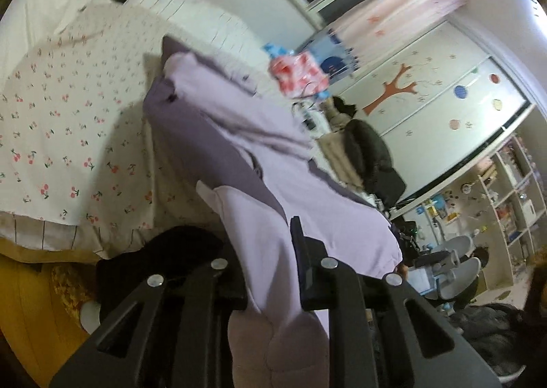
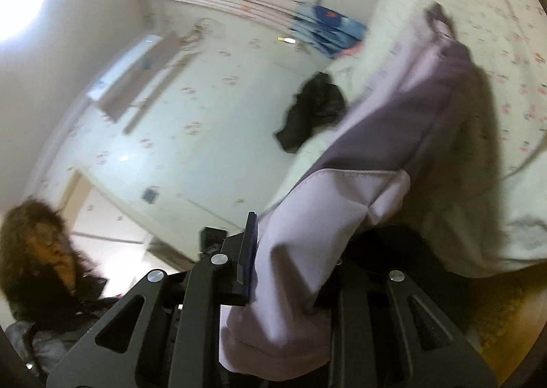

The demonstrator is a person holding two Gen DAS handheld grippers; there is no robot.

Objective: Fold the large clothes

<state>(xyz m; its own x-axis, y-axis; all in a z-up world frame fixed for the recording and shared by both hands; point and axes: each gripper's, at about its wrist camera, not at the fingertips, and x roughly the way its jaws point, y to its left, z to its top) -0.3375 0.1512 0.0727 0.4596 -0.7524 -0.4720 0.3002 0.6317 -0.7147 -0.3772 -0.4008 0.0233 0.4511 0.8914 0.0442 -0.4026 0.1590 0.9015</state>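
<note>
A large lilac garment (image 1: 239, 134) stretches from the bed up into my left gripper (image 1: 270, 261), which is shut on a bunched edge of it. The fabric runs between both black fingers (image 1: 307, 251) and folds down over the gripper body. In the right wrist view the same lilac garment (image 2: 393, 121) hangs lifted off the bed, and my right gripper (image 2: 290, 268) is shut on another edge of it. Its left finger (image 2: 248, 251) shows; the cloth covers the other one.
The bed carries a cherry-print cover (image 1: 68, 114) and a striped sheet (image 1: 205, 22). A dark garment (image 2: 314, 111) lies at the bed's edge. A person (image 2: 44, 251) stands low at the left. Shelves (image 1: 506, 203) and a wardrobe (image 1: 427, 87) line the room.
</note>
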